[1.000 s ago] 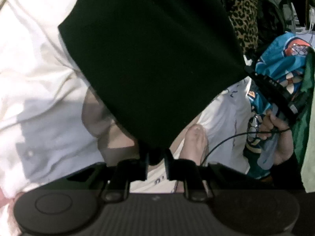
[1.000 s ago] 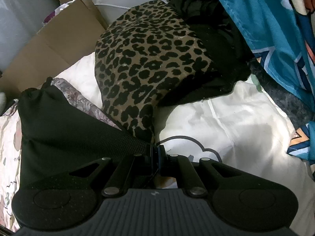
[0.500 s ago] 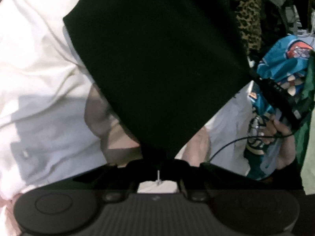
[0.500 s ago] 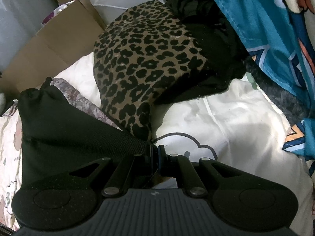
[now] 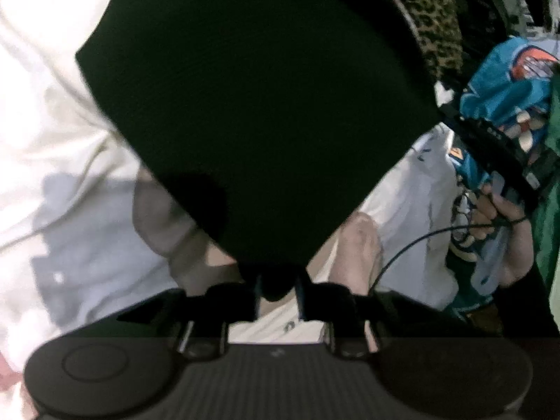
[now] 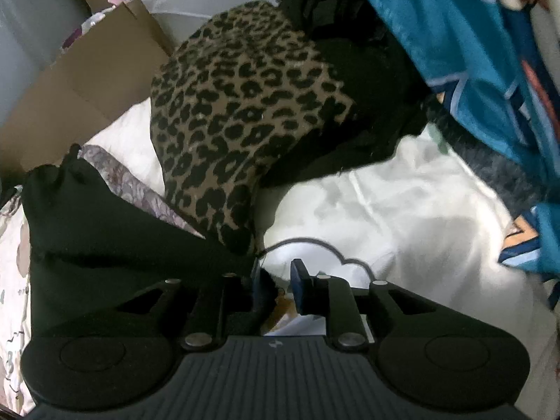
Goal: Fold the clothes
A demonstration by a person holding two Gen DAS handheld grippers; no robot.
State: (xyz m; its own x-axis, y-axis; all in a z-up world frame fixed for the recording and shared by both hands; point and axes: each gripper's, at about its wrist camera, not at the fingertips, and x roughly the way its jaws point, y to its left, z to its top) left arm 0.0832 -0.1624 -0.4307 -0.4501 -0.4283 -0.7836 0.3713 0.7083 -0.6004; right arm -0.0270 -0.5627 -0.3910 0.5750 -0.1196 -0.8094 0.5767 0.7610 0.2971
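Both sets of jaws have just been opening since half a second ago. My left gripper (image 5: 278, 292) now stands spread, with a corner of the black garment (image 5: 259, 105) hanging loose between its fingers. My right gripper (image 6: 276, 283) is parted too, the garment's other corner lying against its left finger only. The cloth drapes over the white bedsheet (image 6: 402, 210), beside a leopard-print garment (image 6: 245, 119).

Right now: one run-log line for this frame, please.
step: releasing fold | left gripper: jaws just opened, black garment corner between | right gripper: jaws just opened, garment edge at left pad | surface: white bedding
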